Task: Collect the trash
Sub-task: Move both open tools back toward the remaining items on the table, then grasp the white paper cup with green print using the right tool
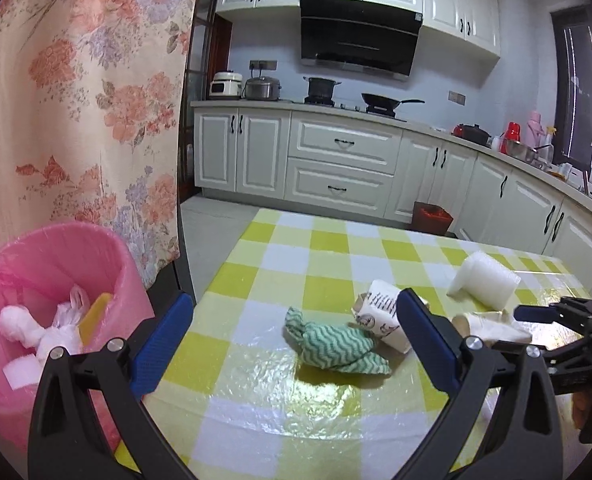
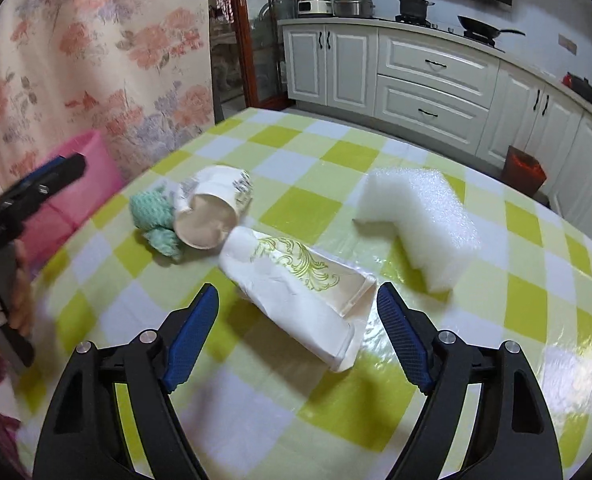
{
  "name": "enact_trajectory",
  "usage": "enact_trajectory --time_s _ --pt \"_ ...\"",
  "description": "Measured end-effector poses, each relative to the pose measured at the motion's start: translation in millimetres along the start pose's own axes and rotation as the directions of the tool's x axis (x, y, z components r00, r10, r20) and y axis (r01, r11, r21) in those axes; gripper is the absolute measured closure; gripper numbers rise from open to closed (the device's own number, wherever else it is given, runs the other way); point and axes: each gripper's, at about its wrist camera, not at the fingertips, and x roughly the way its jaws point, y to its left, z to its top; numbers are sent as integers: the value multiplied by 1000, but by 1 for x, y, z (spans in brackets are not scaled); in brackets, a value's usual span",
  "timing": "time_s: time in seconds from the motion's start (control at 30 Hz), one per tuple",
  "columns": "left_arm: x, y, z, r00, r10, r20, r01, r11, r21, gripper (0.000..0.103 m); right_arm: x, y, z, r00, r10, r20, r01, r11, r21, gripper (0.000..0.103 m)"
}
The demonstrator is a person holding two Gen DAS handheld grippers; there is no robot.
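A green-and-white crumpled cloth [image 1: 334,344] lies on the checked table [image 1: 280,400], and shows in the right wrist view [image 2: 156,218] too. A paper cup with dark print [image 1: 380,316] lies on its side beside it [image 2: 212,208]. A flattened white cup with gold print [image 2: 304,292] lies between the open jaws of my right gripper [image 2: 298,332]. A white foam piece [image 2: 416,220] lies further right [image 1: 484,280]. My left gripper [image 1: 292,340] is open and empty, near the cloth. A pink-lined trash bin [image 1: 52,304] with trash inside stands left of the table.
The table's left edge drops off beside the bin, with a floral curtain [image 1: 76,100] behind it. A red bin [image 1: 432,218] stands on the floor by the white kitchen cabinets [image 1: 336,160]. My right gripper [image 1: 536,314] shows at the right of the left wrist view.
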Motion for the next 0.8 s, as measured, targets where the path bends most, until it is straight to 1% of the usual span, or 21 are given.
enact_trajectory --time_s 0.1,0.13,0.17,0.2,0.27,0.3,0.33,0.4,0.47,0.57,0.63,0.73,0.77,0.8 --pt "0 -1 -5 1000 15 -24 -15 1000 -3 5 12 0 -1 1000 18 -17 -19 1000 -18 26" --pt "1 -2 -7 999 26 -35 -26 1000 -1 5 15 1 -1 1000 21 -19 -21 999 -27 28" --pt "2 -2 -8 999 35 -42 -35 999 -2 5 18 3 -2 999 22 -26 -23 999 -43 37" --pt "3 -3 -9 998 46 -53 -47 999 -5 5 22 5 -3 999 17 -39 -19 998 -62 44" --pt "7 -5 -10 995 63 -80 -64 998 -19 5 21 9 -5 1000 -3 -26 0 995 -96 64" --pt "9 -6 -10 994 70 -88 -73 997 -28 5 20 8 -5 1000 13 -21 -15 996 -89 68" --pt "11 -7 -12 992 81 -95 -85 996 -38 5 18 7 -6 1000 18 -11 -19 997 -78 77" --pt "16 -12 -13 987 107 -116 -114 992 -53 5 14 5 -10 1000 8 0 -8 997 -73 79" --pt "21 -18 -14 980 153 -128 -162 985 -64 5 8 1 -14 1000 6 17 -5 998 -60 81" --pt "30 -28 -16 972 188 -144 -201 976 -80 5 0 -5 -18 999 26 37 -25 999 -29 81" --pt "37 -36 -18 959 238 -153 -253 964 -88 5 -6 -13 -20 998 28 52 -27 1000 -9 81" --pt "51 -39 -19 933 292 -209 -322 938 -126 5 -14 -23 -21 996 51 71 -53 998 27 81" --pt "57 -39 -19 922 307 -234 -347 926 -151 8 -19 -27 -22 994 64 83 -67 997 34 81" --pt "60 -38 -19 915 314 -253 -360 919 -162 9 -21 -29 -23 993 76 89 -80 996 40 81"
